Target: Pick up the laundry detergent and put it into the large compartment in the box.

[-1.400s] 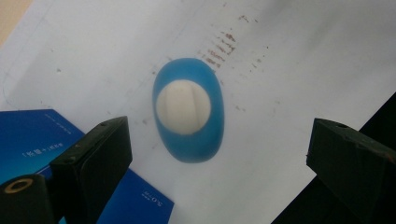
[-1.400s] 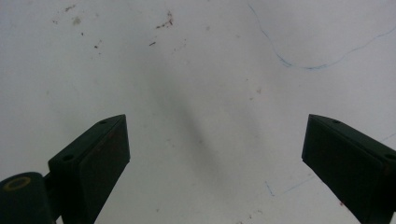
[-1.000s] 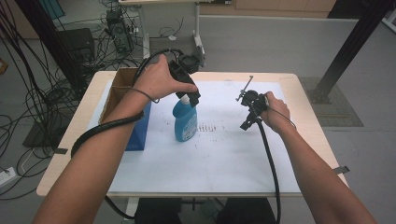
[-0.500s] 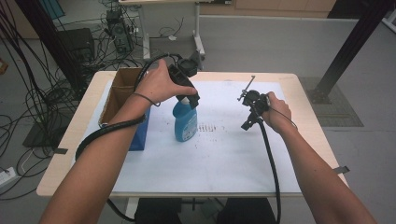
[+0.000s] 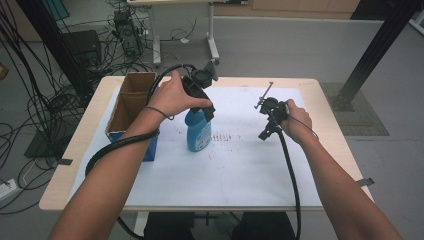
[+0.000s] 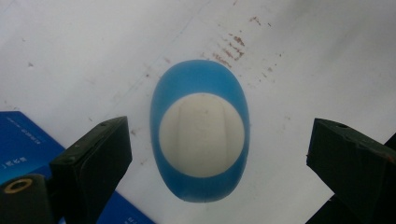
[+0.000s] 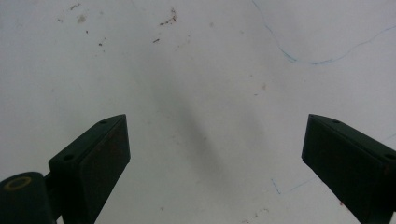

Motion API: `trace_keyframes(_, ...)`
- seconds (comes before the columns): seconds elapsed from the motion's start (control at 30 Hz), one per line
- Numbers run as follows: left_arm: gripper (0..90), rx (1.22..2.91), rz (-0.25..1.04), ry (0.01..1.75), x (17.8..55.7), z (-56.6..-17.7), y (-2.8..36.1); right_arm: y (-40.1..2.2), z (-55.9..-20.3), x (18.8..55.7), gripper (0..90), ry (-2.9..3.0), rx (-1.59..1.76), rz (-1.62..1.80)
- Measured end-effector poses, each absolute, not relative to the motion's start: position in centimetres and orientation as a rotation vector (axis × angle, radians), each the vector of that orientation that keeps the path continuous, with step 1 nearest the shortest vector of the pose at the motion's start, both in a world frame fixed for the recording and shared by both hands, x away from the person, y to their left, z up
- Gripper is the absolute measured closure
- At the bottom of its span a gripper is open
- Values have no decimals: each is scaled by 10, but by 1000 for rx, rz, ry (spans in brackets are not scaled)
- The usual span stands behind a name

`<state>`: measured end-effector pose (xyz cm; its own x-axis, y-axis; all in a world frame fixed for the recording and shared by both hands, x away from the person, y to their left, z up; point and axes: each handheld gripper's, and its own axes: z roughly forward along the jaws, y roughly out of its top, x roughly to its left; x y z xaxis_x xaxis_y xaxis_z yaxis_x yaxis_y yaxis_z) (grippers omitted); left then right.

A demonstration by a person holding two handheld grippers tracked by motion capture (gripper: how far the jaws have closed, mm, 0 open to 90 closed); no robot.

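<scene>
A blue bottle point(image 5: 198, 132) with a white cap stands upright on the white sheet, left of the middle. My left gripper point(image 5: 209, 111) hangs right over its top, pointing down. From the left gripper view I look straight down on the white cap point(image 6: 201, 135), which lies between the open jaws with a gap on each side; that gripper point(image 6: 219, 154) touches nothing. My right gripper point(image 5: 264, 134) hovers over bare sheet at the right, jaws wide apart and empty point(image 7: 215, 154).
An open cardboard box point(image 5: 131, 102) with a blue side point(image 6: 28, 149) stands at the table's left, close to the bottle. The white sheet point(image 5: 240, 170) covers most of the wooden table point(image 5: 80, 150). Cables trail from both grippers toward the front edge.
My left gripper has eased a little to the right and farther back above the bottle cap. The right gripper and the bottle have stayed where they were.
</scene>
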<state>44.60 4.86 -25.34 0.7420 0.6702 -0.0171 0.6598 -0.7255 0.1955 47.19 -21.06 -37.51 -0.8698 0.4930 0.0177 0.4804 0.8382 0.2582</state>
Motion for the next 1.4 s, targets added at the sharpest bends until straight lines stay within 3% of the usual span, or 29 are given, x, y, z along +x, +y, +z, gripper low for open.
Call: trace_keyframes(1.4, 70, 2760, 65, 1099, 451, -285, 50, -205, -381, 471, 72, 2979, 772, 387)
